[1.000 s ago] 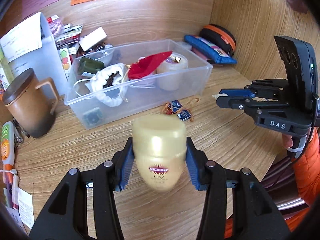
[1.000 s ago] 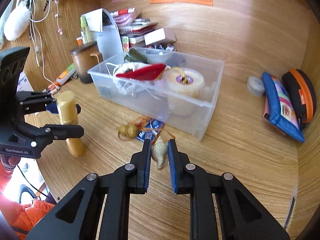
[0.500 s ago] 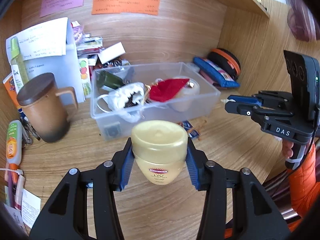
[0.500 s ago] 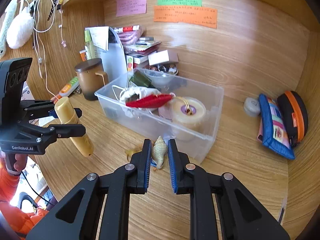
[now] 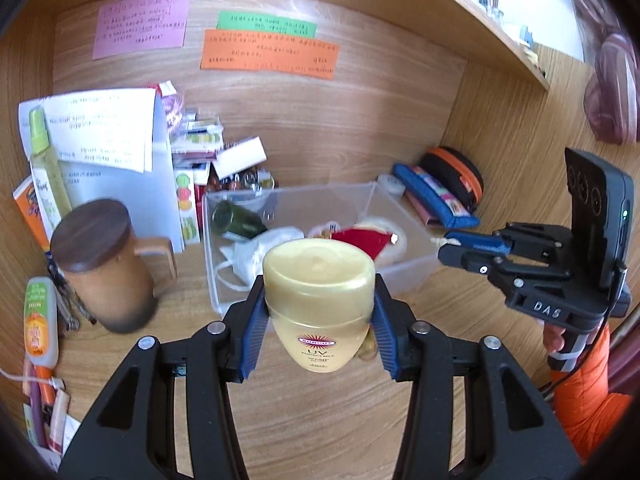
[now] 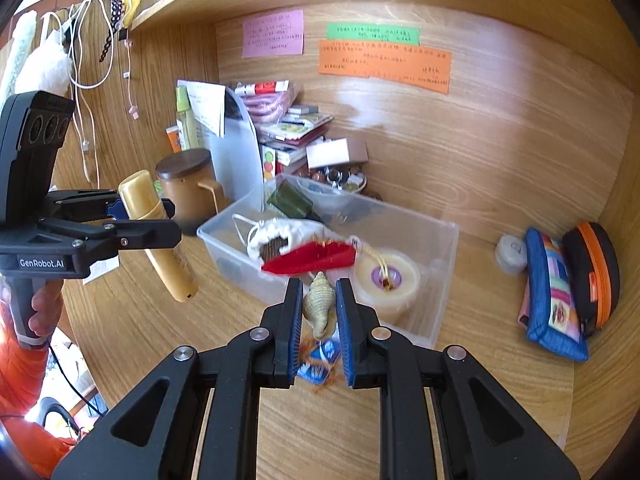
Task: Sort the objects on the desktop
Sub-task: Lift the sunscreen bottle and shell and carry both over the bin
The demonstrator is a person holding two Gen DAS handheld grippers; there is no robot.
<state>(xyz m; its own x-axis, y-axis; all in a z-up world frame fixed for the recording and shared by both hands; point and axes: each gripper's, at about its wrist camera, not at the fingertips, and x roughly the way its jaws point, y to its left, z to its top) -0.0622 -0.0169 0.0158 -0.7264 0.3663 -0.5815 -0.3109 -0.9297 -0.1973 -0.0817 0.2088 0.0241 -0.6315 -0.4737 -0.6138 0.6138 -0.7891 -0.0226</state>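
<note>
Left wrist view. The left claw (image 5: 320, 316) is clamped on one gold sunscreen bottle (image 5: 319, 304), pads on either side just under its cap; the bottle's long axis runs roughly along the fingers, cap toward the camera's far field. The clear bin (image 5: 304, 240) lies straight ahead of this claw and lower, open side up, so the coming move is judged to be forward and down over its near wall. At right, the right claw (image 5: 444, 245) hangs near the bin's right end, with a pale tip showing between its pads. Count: one bin, one lidded brown mug (image 5: 108, 266) to the left of the bin, two pouches (image 5: 440, 196) well to the bin's right, three paper notes (image 5: 268, 46) on the back wall.

Right wrist view. The right claw (image 6: 319, 312) is closed on one spiral shell (image 6: 319, 304), whose long axis points forward along the fingers, tip toward the bin (image 6: 424, 280). The bin's near wall is just ahead and slightly below; this claw looks nearer to the bin than the left. On the desk (image 6: 480, 380) beneath the fingers lies one small blue packet with orange threads (image 6: 322, 356). The left claw (image 6: 140, 216) stands to the left, holding the bottle (image 6: 160, 244) tilted, base down and toward the bin, clear of the desk.
</note>
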